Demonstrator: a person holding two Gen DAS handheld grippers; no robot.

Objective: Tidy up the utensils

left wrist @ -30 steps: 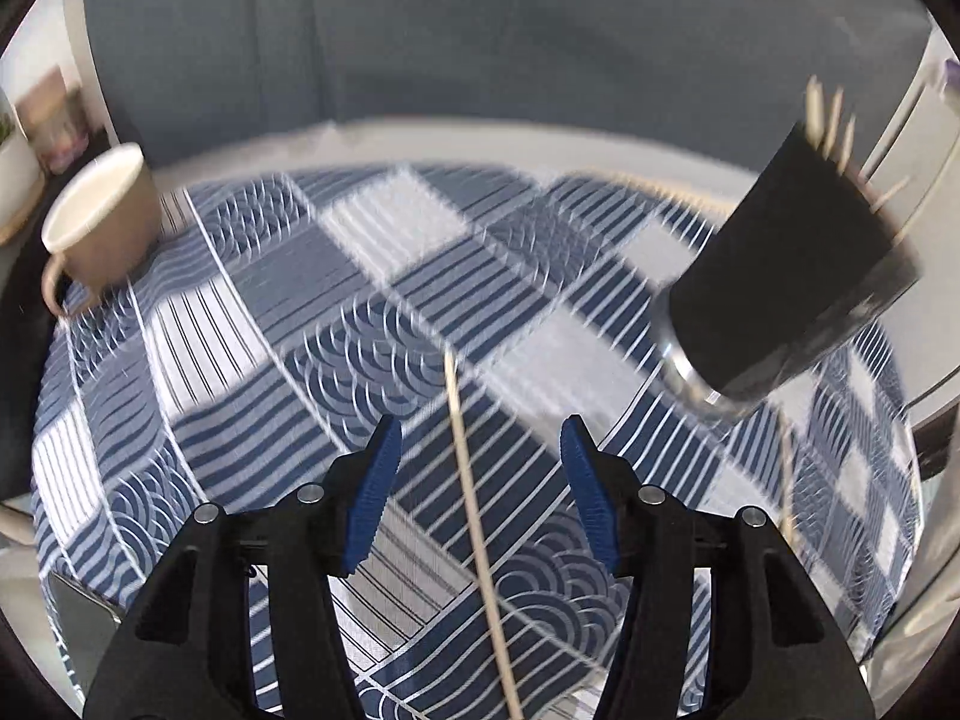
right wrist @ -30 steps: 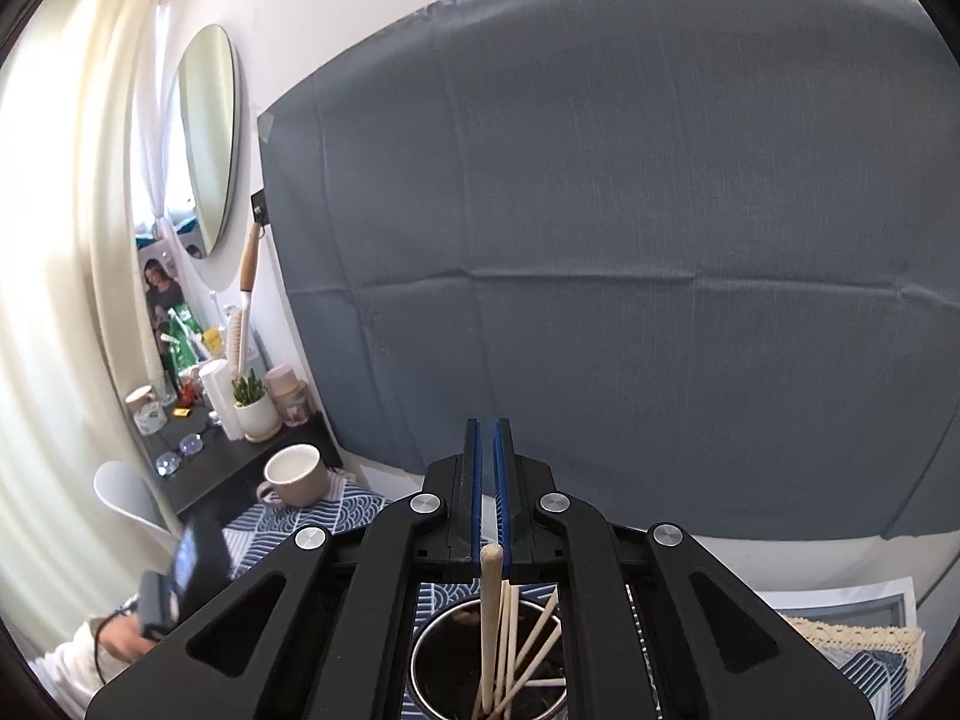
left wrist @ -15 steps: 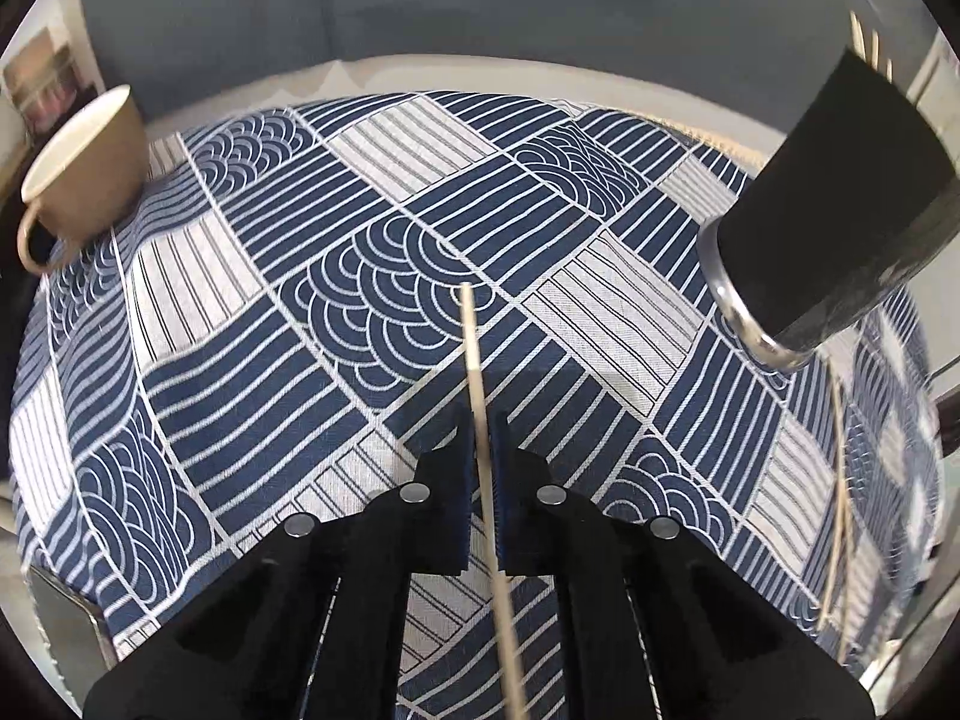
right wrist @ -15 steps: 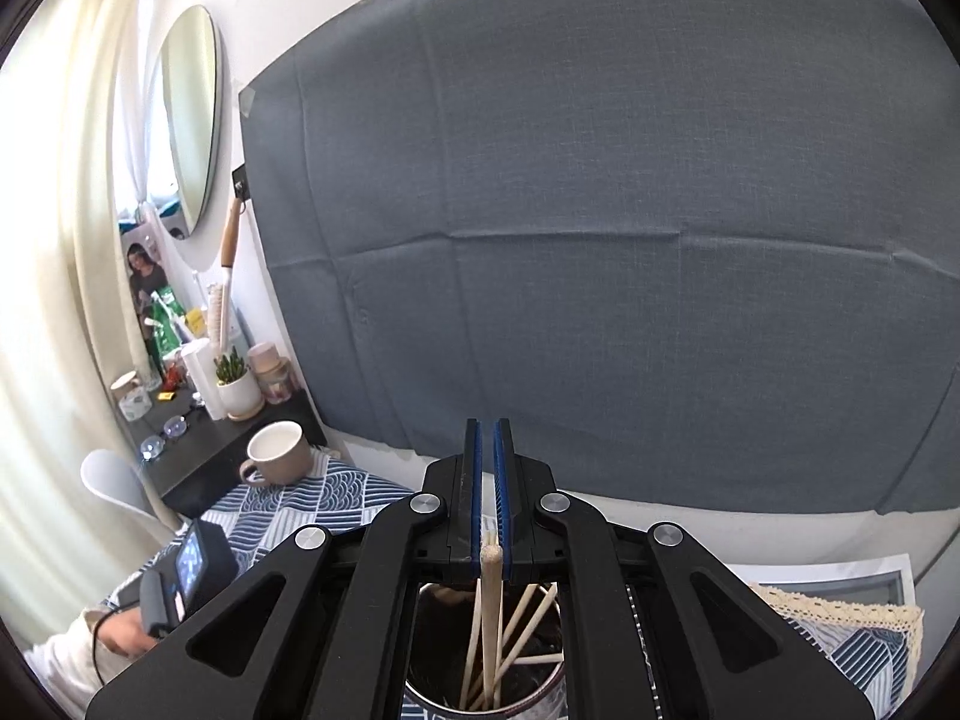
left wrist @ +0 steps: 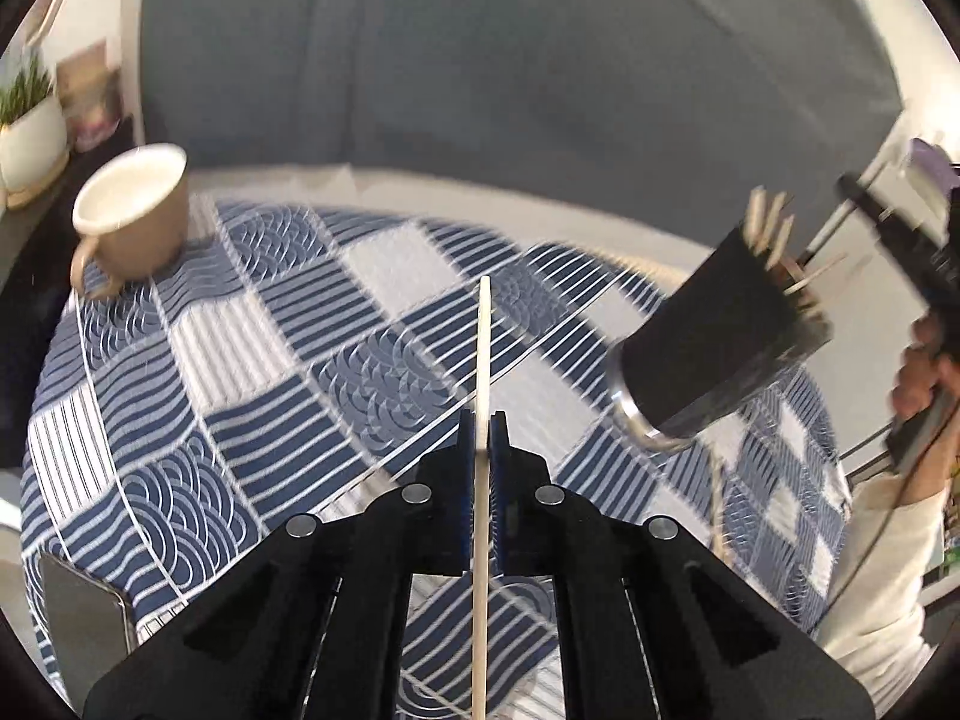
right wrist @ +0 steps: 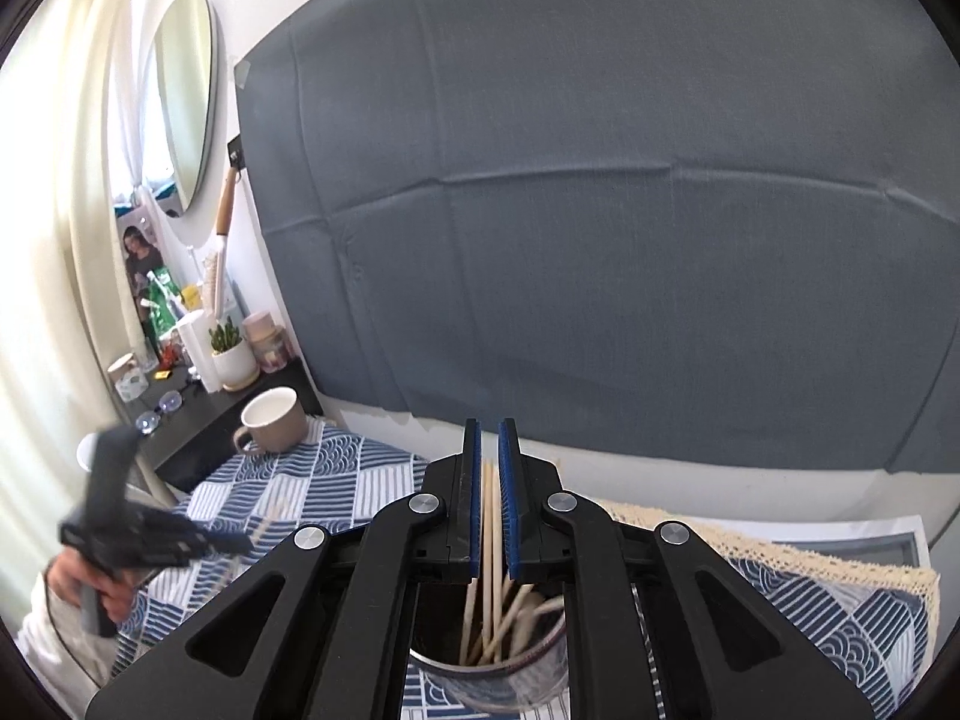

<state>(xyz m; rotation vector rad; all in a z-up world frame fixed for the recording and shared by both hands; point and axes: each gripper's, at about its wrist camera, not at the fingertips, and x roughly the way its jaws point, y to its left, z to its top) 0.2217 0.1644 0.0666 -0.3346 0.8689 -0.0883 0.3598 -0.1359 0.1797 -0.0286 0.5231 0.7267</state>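
The left tool point(left wrist: 482, 426) is clamped on a thin wooden chopstick point(left wrist: 483, 348), which runs straight out ahead between the blue pads, its tip clear above the patterned cloth on the counter point(left wrist: 252, 324). The black holder point(left wrist: 720, 342) sits ahead and to the right of this tool, already bristling with pale sticks. To finish this step well, I would swing the stick rightward, tip it end-down over the holder's mouth and only loosen the pads once it has slipped among the others, since a slim round stick can pivot in a flat grip. The right tool point(right wrist: 491, 438) hangs just above that holder point(right wrist: 492, 672), its jaws parting slightly around a chopstick point(right wrist: 488, 510) standing in it. The holder is cylindrical and matte with a metal rim; the cloth looks woven, printed with stripes and waves.
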